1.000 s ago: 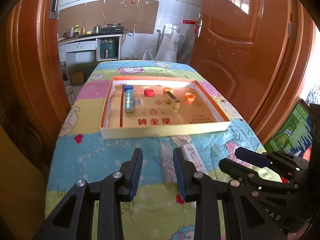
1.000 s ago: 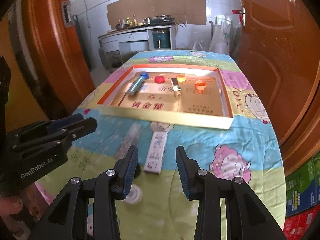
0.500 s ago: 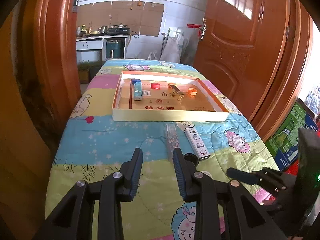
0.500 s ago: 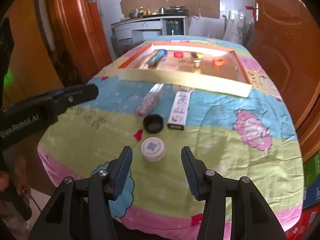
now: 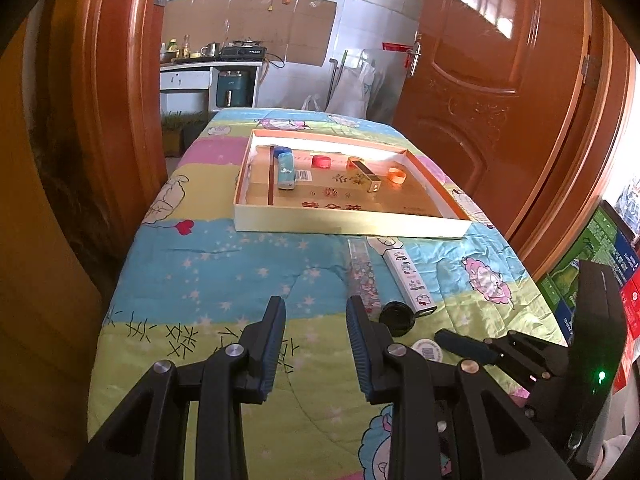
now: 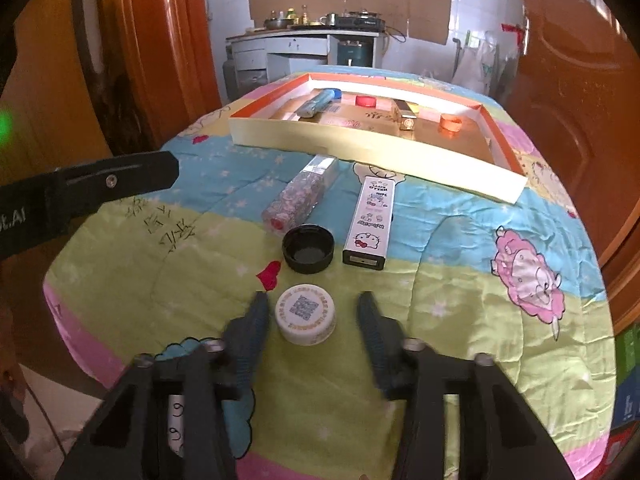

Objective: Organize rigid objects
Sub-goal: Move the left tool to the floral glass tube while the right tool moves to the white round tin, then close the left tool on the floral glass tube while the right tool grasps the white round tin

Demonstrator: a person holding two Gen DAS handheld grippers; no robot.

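Right tool (image 6: 310,318) | tilted down, jaws closing astride white cap (image 6: 306,314), not touching

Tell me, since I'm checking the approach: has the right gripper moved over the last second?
Yes. The right gripper has come back from the box and down; its closing jaws now bracket the white cap, not yet pressing it.

bare quilt (image 5: 208,280) left, black lid (image 6: 308,249) ahead

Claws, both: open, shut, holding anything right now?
Left claw: open, empty, above the cartoon-print quilt.
Right claw: closing around the round white QR-code cap, pads not yet touching it.
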